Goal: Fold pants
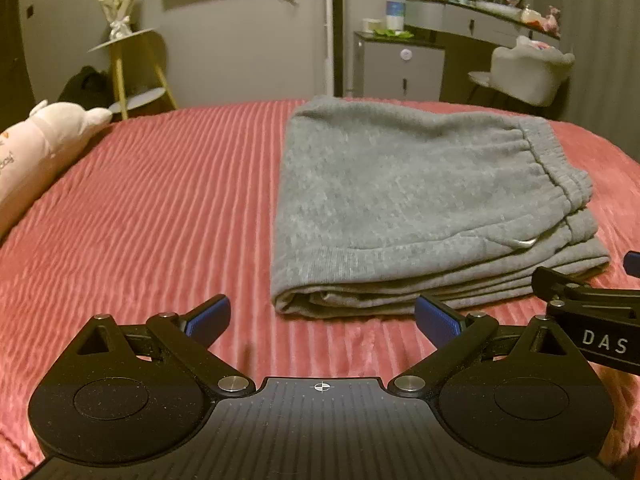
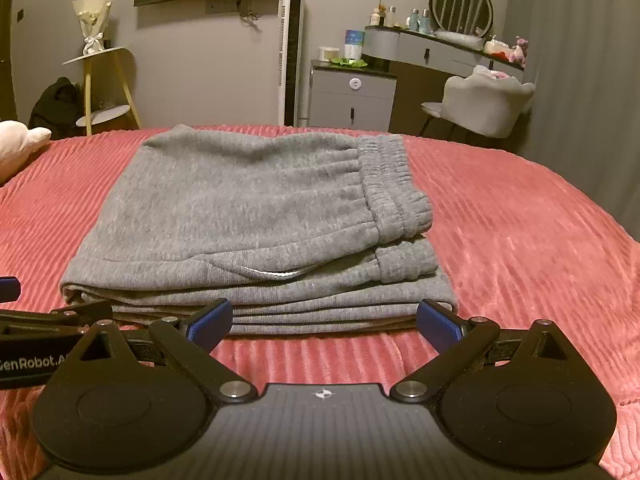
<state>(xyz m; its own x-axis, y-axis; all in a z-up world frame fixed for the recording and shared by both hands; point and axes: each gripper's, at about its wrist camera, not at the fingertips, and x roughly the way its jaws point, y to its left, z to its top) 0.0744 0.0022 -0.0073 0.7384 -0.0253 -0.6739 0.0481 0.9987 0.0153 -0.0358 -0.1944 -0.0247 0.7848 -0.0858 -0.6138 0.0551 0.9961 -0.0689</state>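
Note:
Grey sweatpants (image 1: 400, 200) lie folded in a thick stack on the pink ribbed bedspread (image 1: 160, 208), waistband on top at the right. They also show in the right wrist view (image 2: 248, 216). My left gripper (image 1: 322, 318) is open and empty, just in front of the stack's near left corner. My right gripper (image 2: 324, 322) is open and empty, facing the stack's near edge, with its fingertips close to the cloth. Each gripper shows at the edge of the other's view.
A white plush toy (image 1: 36, 152) lies on the bed at the left. Beyond the bed stand a yellow-legged side table (image 1: 128, 68), a grey cabinet (image 2: 352, 96), a dresser with bottles and a round mirror (image 2: 460, 4), and a pale chair (image 2: 484, 104).

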